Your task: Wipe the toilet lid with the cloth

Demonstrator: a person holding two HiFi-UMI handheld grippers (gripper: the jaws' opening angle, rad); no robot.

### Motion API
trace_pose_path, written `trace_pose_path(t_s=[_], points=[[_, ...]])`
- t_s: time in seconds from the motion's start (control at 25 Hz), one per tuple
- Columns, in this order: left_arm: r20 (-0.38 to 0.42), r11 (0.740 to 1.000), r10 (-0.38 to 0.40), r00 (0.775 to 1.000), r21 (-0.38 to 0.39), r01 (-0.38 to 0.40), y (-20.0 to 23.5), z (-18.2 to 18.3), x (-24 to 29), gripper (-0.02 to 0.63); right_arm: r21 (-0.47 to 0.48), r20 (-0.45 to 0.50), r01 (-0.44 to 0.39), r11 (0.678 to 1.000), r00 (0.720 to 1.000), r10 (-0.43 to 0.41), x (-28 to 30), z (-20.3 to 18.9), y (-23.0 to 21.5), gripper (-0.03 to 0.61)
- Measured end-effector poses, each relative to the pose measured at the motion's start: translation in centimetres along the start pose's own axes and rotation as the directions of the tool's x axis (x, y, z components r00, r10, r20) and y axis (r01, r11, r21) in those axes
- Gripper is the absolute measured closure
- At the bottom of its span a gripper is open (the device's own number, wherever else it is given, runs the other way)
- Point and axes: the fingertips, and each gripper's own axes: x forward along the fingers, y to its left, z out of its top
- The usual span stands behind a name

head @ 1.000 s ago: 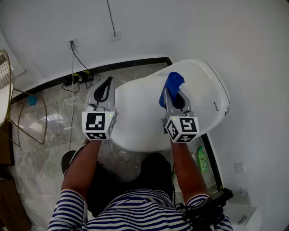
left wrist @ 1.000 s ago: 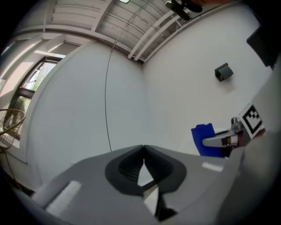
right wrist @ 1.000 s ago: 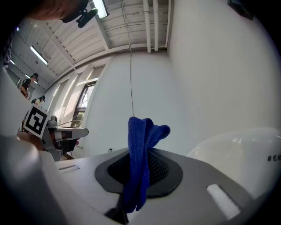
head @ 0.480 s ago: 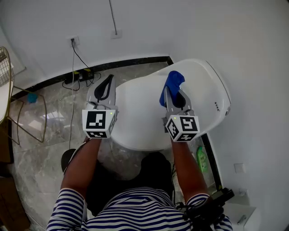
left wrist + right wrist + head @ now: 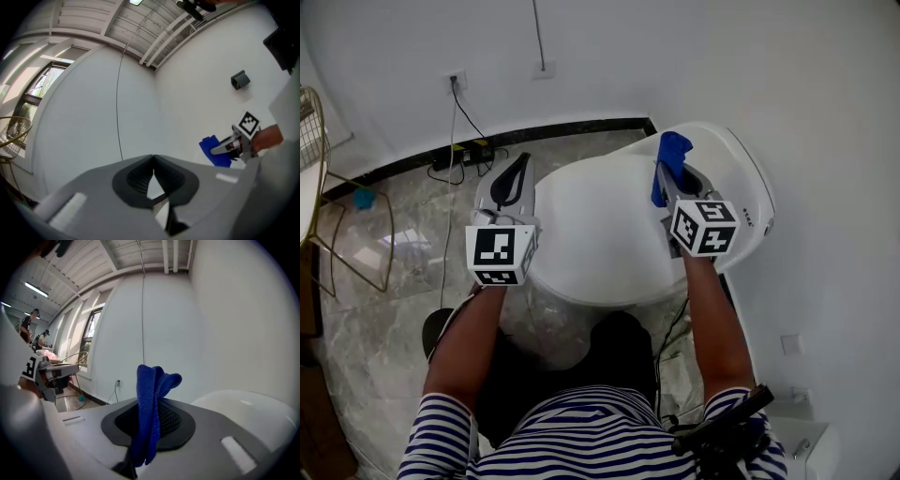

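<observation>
- Jaws of the right gripper (image 5: 664,174) are clenched on the blue cloth (image 5: 672,150). In the right gripper view the folded cloth (image 5: 149,401) runs up between the two pads and bunches above their tips.
- Left gripper (image 5: 522,161) is empty. In the left gripper view its tips (image 5: 153,157) meet, with only a thin gap lower down and nothing held in it.
- The cloth hangs over the far right part of the toilet lid (image 5: 595,230), close to where the lid meets the rear body of the toilet (image 5: 748,178). No view shows whether it touches the lid.
- The left gripper is just left of the lid's left edge, over the floor, well apart from the cloth. The left gripper view shows the cloth (image 5: 214,151) off to the right, in the other gripper.
- The lid is closed, white and smooth, with nothing lying on it.
- The person stands at the near end of the toilet in a striped shirt (image 5: 572,436), with both forearms stretched forward.
- The grey marbled floor (image 5: 394,272) extends to the left, and a black baseboard (image 5: 572,129) edges the far white wall.
- A wall socket (image 5: 455,82) has a cable dropping to a power strip (image 5: 461,157) on the floor.
- A wire-frame stand (image 5: 358,234) is at the far left.
</observation>
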Motion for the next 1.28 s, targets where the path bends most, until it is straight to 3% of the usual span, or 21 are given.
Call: trace_pose_path(t_s=[0.12, 0.2, 0.32, 0.44, 0.56, 1.0, 1.28], points=[[0.008, 1.000, -0.015, 1.000, -0.007, 0.015, -0.2, 0.3, 0.1, 0.609, 0.031, -0.217, -0.017, 0.999, 0.976, 0.023, 2.8, -1.5, -3.3, 0.517], [0.018, 1.000, -0.025, 1.000, -0.008, 0.025, -0.4, 0.7, 0.2, 0.609, 0.066, -0.369, -0.030, 0.997, 0.928, 0.052, 4.6, -3.2, -5.1, 0.517], [0.034, 0.999, -0.038, 0.999, 0.006, 0.038, -0.6, 1.1, 0.3, 0.609, 0.108, -0.577, -0.042, 0.993, 0.811, 0.097, 6.8, -6.0, -6.7, 0.517], [0.042, 0.999, -0.048, 0.998, 0.000, 0.048, -0.4, 1.2, 0.4, 0.609, 0.187, -0.708, -0.042, 0.981, 0.687, 0.165, 8.1, -8.4, -7.4, 0.517], [0.039, 0.998, -0.053, 0.998, -0.013, 0.054, -0.3, 1.0, 0.5, 0.609, 0.218, -0.771, -0.022, 0.976, 0.609, 0.186, 9.1, -9.8, -8.1, 0.517], [0.025, 0.999, -0.037, 0.999, -0.021, 0.037, 0.0, 0.5, 0.7, 0.609, 0.174, -0.881, -0.005, 0.985, 0.446, 0.157, 11.2, -12.6, -8.5, 0.518], [0.029, 0.999, -0.024, 0.999, -0.022, 0.025, 0.8, 0.8, 0.7, 0.609, 0.171, -0.901, -0.023, 0.985, 0.400, 0.166, 11.5, -12.6, -7.5, 0.518]])
